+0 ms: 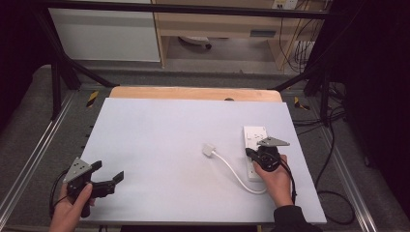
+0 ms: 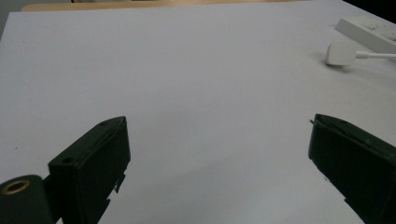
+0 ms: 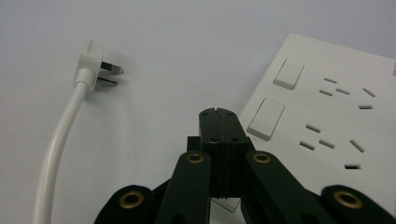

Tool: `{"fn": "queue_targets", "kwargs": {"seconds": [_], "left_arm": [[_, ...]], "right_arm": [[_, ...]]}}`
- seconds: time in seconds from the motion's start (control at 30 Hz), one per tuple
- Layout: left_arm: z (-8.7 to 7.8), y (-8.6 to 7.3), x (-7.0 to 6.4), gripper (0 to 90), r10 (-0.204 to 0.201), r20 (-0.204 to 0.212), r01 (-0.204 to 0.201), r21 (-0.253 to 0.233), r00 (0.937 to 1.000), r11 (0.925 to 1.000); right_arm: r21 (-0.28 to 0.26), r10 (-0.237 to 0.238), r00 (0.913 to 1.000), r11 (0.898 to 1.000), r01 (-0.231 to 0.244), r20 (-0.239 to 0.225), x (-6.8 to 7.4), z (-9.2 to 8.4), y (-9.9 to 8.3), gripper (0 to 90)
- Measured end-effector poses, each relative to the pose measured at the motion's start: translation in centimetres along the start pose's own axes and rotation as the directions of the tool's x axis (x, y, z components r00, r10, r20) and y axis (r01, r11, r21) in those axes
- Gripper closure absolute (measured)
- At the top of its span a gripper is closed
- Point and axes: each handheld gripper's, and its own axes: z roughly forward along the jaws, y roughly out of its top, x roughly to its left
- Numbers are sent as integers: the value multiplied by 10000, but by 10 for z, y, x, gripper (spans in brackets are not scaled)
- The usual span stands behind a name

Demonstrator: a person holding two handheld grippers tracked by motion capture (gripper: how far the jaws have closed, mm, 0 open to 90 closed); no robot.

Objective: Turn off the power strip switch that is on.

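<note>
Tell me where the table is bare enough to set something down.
Bare: the table between the left gripper and the plug, back to the far edge. Crowded: the right side, with power strip, cord and right gripper.

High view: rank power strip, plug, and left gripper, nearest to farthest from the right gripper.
1. Power strip: directly under the right gripper, on the table's right side.
2. Plug: just left of the right gripper, at the free end of the white cable.
3. Left gripper: far across the table, at its near left corner.
</note>
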Motion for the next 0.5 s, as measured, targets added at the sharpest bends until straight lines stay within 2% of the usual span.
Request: {"fn": "queue_targets", "kwargs": {"seconds": [0.5], "left_arm": [[0,0,0,53,-7,-12,7,-8,10000,10000]], "right_arm": [[-278,-214,9997,9994,211,-84,6,-1,3,876]]}}
